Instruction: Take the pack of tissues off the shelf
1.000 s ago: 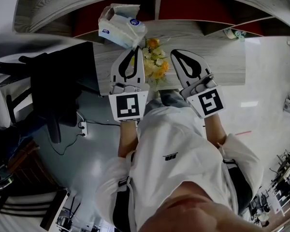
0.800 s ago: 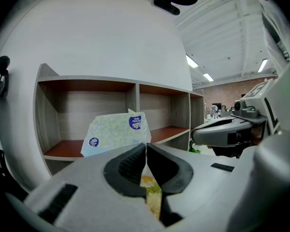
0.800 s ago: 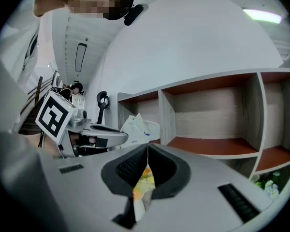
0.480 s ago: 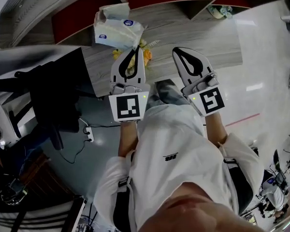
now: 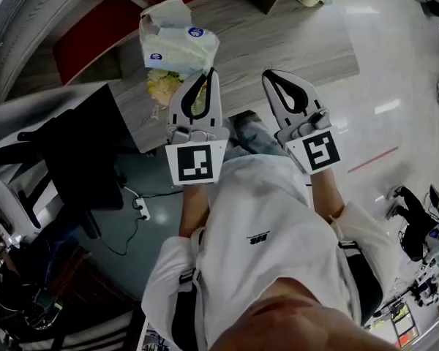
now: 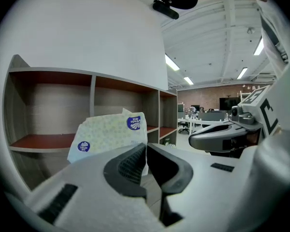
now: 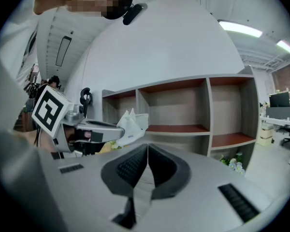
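Head view: the left hand-held gripper [image 5: 207,73] has its jaws pressed together on the lower corner of the pack of tissues [image 5: 174,46], which is held up in front of the shelf [image 5: 36,20]. The right hand-held gripper [image 5: 268,76] is beside it, well apart from the pack.

Left gripper view: the jaw tips meet on the pack's edge, with the shelf's compartments behind it.

Right gripper view: its jaws are pressed together with nothing between them.
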A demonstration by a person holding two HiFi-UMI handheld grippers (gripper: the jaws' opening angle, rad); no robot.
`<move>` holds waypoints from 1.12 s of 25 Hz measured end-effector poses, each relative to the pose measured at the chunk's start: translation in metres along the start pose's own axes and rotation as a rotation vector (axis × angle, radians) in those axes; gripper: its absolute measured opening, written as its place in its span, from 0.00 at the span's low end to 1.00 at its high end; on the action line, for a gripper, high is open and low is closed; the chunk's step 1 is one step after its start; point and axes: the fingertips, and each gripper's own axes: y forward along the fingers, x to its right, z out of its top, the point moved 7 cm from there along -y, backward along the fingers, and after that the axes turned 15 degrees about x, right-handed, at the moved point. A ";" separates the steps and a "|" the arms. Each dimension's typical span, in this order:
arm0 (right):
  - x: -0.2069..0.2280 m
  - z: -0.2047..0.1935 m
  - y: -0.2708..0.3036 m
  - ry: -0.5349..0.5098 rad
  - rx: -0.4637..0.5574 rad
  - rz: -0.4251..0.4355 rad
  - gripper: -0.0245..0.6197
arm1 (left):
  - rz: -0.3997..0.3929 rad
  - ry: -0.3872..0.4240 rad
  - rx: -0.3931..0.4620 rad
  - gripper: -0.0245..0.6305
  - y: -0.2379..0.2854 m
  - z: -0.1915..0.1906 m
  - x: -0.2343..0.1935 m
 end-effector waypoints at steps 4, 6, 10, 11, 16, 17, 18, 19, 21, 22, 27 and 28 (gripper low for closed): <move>0.008 -0.003 -0.018 0.010 -0.011 -0.054 0.08 | -0.066 -0.004 -0.007 0.09 0.009 -0.004 0.020; 0.014 -0.005 -0.028 0.011 -0.016 -0.080 0.08 | -0.097 -0.008 -0.012 0.09 0.014 -0.007 0.031; 0.020 -0.014 -0.037 0.011 -0.027 -0.124 0.08 | -0.133 -0.031 -0.027 0.09 0.021 -0.021 0.041; 0.022 -0.017 -0.040 0.010 -0.030 -0.132 0.08 | -0.141 -0.035 -0.032 0.09 0.023 -0.026 0.044; 0.030 -0.034 -0.054 0.023 -0.059 -0.186 0.08 | -0.197 -0.051 -0.059 0.09 0.029 -0.045 0.059; 0.031 -0.038 -0.057 0.026 -0.066 -0.194 0.08 | -0.205 -0.054 -0.065 0.09 0.030 -0.049 0.062; 0.032 -0.041 -0.058 0.029 -0.072 -0.201 0.08 | -0.213 -0.054 -0.071 0.09 0.031 -0.053 0.064; 0.034 -0.046 -0.060 0.031 -0.077 -0.206 0.08 | -0.221 -0.054 -0.079 0.09 0.032 -0.058 0.065; 0.036 -0.054 -0.062 0.040 -0.089 -0.216 0.08 | -0.233 -0.054 -0.096 0.09 0.034 -0.068 0.067; 0.037 -0.058 -0.063 0.044 -0.095 -0.220 0.08 | -0.238 -0.054 -0.105 0.09 0.035 -0.073 0.068; 0.041 -0.080 -0.069 0.071 -0.119 -0.237 0.08 | -0.255 -0.038 -0.137 0.09 0.038 -0.100 0.071; 0.042 -0.084 -0.070 0.074 -0.125 -0.238 0.08 | -0.256 -0.039 -0.143 0.09 0.039 -0.105 0.072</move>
